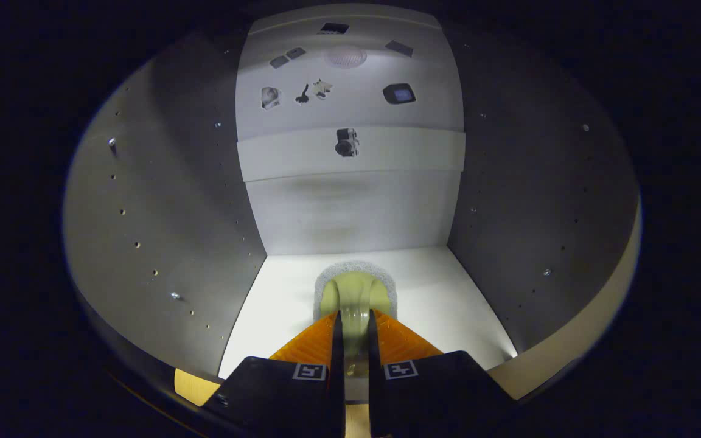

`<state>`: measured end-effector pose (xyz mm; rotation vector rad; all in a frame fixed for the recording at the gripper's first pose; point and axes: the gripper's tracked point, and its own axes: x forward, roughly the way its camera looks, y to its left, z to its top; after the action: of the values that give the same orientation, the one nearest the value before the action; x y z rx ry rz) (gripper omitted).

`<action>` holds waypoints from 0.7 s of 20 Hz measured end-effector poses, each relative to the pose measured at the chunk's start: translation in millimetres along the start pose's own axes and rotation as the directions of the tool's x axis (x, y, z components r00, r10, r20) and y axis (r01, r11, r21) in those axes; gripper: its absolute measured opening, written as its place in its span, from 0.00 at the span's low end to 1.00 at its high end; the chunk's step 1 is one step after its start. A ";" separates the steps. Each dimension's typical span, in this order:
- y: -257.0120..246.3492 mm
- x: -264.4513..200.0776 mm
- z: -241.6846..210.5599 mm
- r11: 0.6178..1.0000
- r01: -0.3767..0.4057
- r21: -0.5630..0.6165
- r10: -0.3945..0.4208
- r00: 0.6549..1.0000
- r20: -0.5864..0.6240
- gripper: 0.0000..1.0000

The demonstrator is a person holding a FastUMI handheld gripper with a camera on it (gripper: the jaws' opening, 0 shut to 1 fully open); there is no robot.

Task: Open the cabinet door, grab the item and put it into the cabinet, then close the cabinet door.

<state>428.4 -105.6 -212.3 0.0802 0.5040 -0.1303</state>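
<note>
Close view facing into cabinet point(162, 201)

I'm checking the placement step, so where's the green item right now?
In the gripper view, the green item sits pinched between the gripper fingers, low over the white cabinet floor, roughly midway between the two grey side walls.

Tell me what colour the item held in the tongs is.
Pale olive green, seen in the gripper view: the item sits pinched between the tongs.

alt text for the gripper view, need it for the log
The gripper is shut on a pale green item with a grey speckled rim, holding it inside the cabinet just above its white floor. Grey side walls with rows of small holes flank a white back panel.
</note>
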 end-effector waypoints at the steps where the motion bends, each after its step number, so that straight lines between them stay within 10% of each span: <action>1: -0.6 5.5 -2.3 1.000 0.000 0.002 0.000 1.000 -0.009 0.19; 14: 1.9 34.9 0.1 0.999 -0.033 0.039 0.032 0.999 0.010 0.29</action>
<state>459.0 -107.4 -229.1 0.1256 0.4906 -0.1085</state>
